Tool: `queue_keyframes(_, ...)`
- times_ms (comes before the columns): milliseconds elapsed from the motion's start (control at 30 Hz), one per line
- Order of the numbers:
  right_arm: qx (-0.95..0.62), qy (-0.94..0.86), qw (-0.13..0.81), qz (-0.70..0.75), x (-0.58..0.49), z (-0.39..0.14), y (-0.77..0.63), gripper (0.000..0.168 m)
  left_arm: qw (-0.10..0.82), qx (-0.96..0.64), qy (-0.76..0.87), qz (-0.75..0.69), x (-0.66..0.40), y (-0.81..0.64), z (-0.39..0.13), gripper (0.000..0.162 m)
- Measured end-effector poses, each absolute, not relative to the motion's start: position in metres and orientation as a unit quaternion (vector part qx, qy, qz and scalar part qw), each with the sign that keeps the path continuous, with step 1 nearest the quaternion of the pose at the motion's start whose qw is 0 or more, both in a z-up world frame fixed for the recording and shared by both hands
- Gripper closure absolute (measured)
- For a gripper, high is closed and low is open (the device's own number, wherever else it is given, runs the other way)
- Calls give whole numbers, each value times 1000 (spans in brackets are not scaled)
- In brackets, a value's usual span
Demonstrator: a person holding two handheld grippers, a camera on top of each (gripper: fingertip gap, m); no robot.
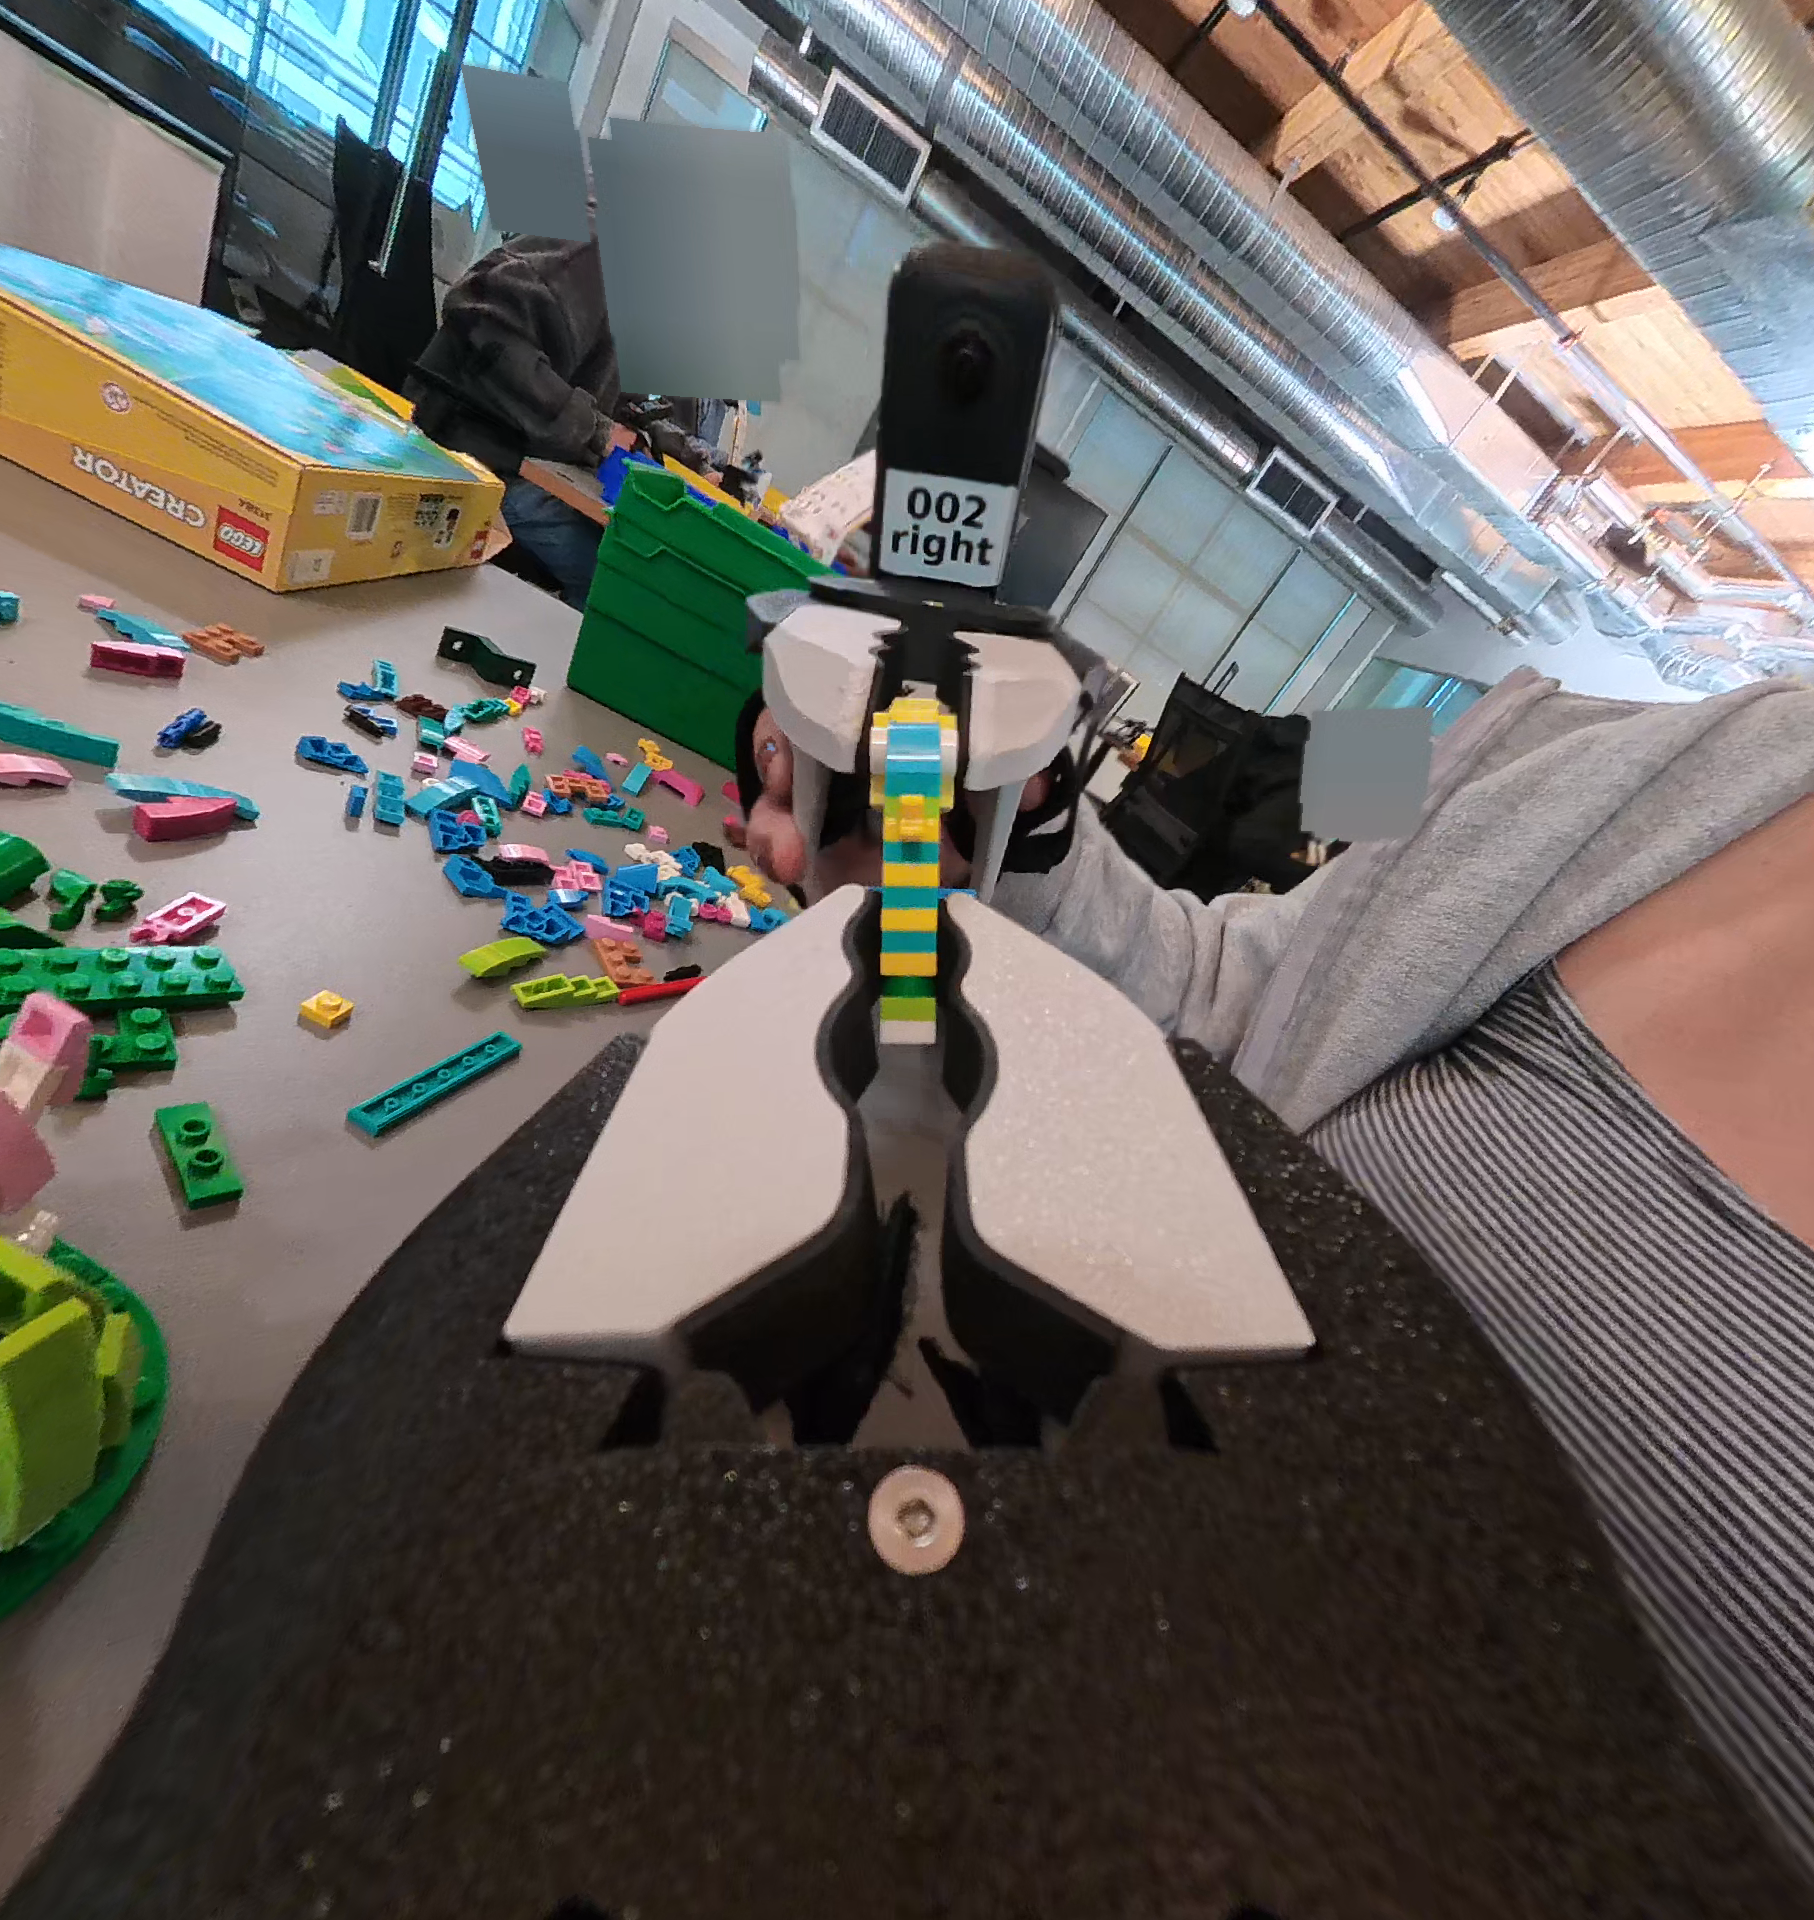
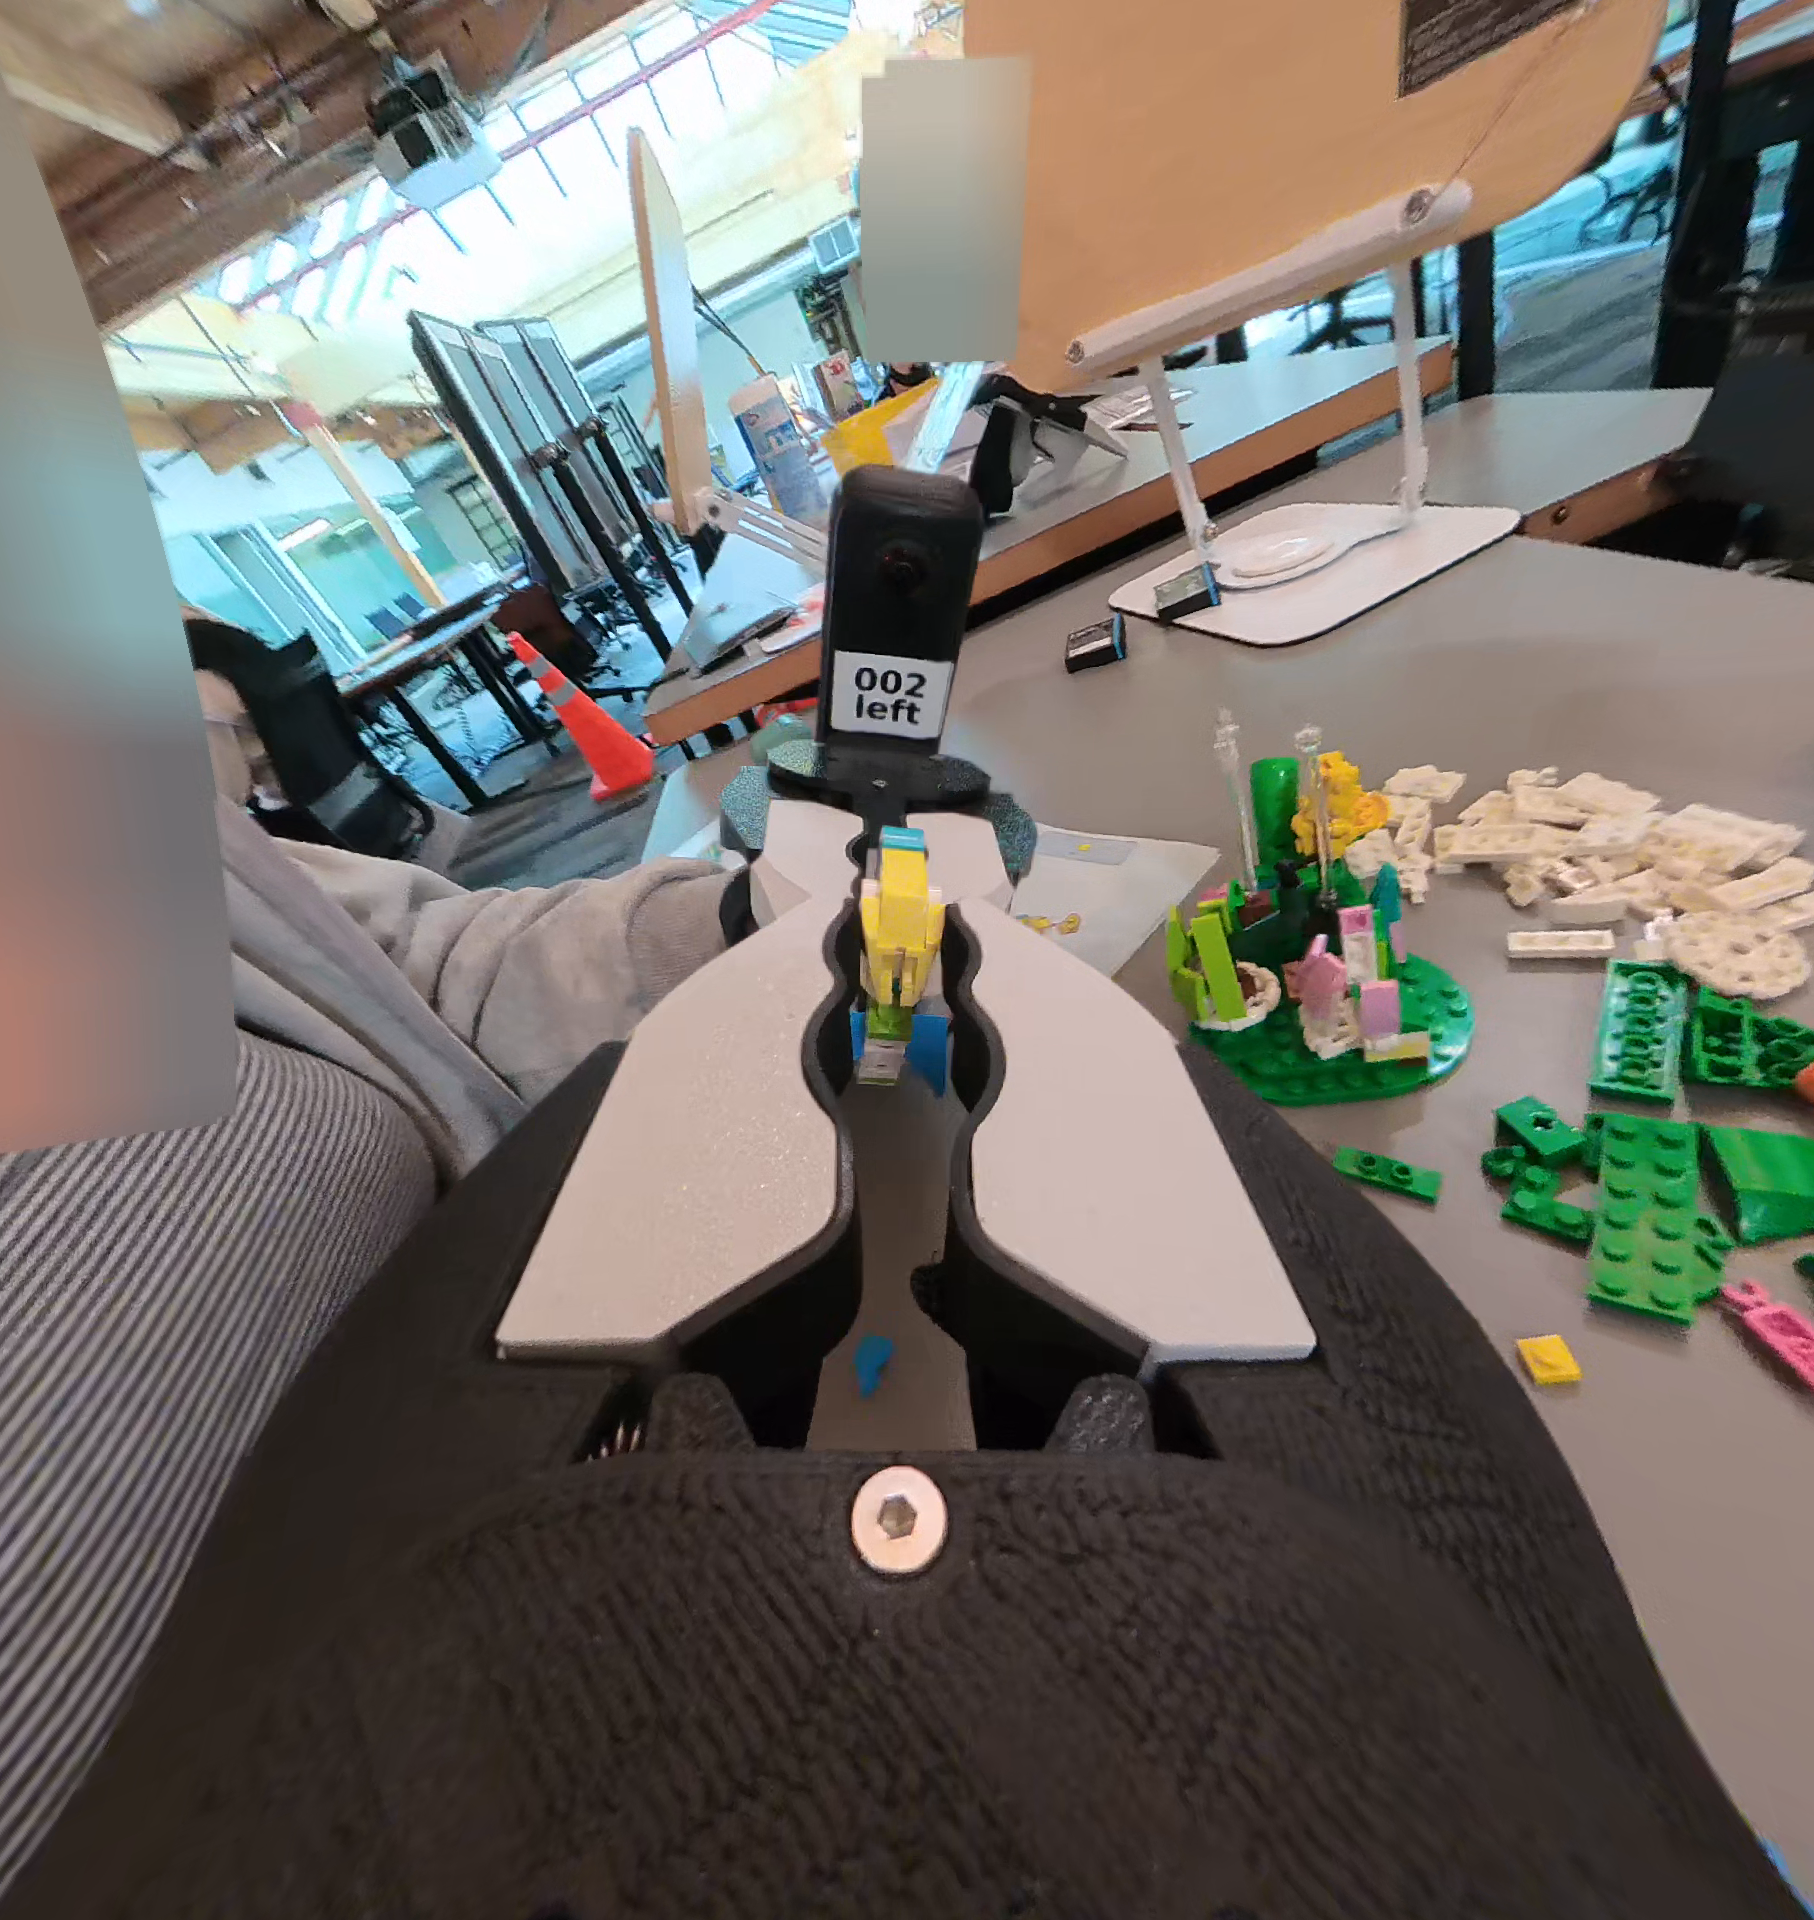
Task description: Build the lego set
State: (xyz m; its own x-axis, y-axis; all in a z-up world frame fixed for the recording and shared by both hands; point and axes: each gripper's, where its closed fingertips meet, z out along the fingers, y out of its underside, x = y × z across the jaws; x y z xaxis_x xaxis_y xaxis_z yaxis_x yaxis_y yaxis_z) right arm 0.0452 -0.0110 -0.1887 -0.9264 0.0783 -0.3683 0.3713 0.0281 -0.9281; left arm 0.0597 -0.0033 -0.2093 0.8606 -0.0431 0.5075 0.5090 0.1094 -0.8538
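A thin stack of yellow and teal lego plates (image 1: 910, 883) with a lime and white end is held in the air between my two grippers, which face each other. My left gripper (image 1: 908, 925) is shut on the stack's lower, lime end. My right gripper (image 1: 913, 727), seen opposite, grips the yellow and teal top end. In the right wrist view my right gripper (image 2: 898, 935) is shut on the stack (image 2: 895, 914), with small blue pieces at its sides. The left gripper (image 2: 887, 847) holds the far end. The part of the stack between the pads is hidden.
A green round base with flowers and pink pieces (image 2: 1329, 997) stands on the grey table (image 2: 1505, 675); it also shows in the left wrist view (image 1: 41, 1382). Loose coloured bricks (image 1: 529, 821), white pieces (image 2: 1609, 842), green plates (image 2: 1651, 1205), a yellow box (image 1: 207, 447) and a green bin (image 1: 674, 623) lie around. My two grippers' fingertips are within a few centimetres of each other.
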Motion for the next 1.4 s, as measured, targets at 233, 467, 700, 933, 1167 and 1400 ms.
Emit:
queue_keyframes(233,102,678,-45,-727,39,-158,-2,118,765,-559,-204,-246,56,-9,-190,154)
queue_keyframes(467,-28,711,-269,-649,51,-165,-9,88,768,-465,-228,-375,54,-16,-179,154)
queue_keyframes(700,-107,722,-414,-544,52,-176,-20,84,753,-486,-221,-385,62,-7,-184,155)
queue_keyframes(933,-135,727,-454,-498,49,-187,-21,97,746,-496,-214,-389,67,-2,-185,154)
queue_keyframes(1167,-144,727,-463,-487,47,-189,-19,106,741,-503,-212,-391,70,1,-187,155)
queue_keyframes(1400,-138,729,-458,-490,46,-191,-20,106,740,-504,-215,-390,69,0,-189,155)
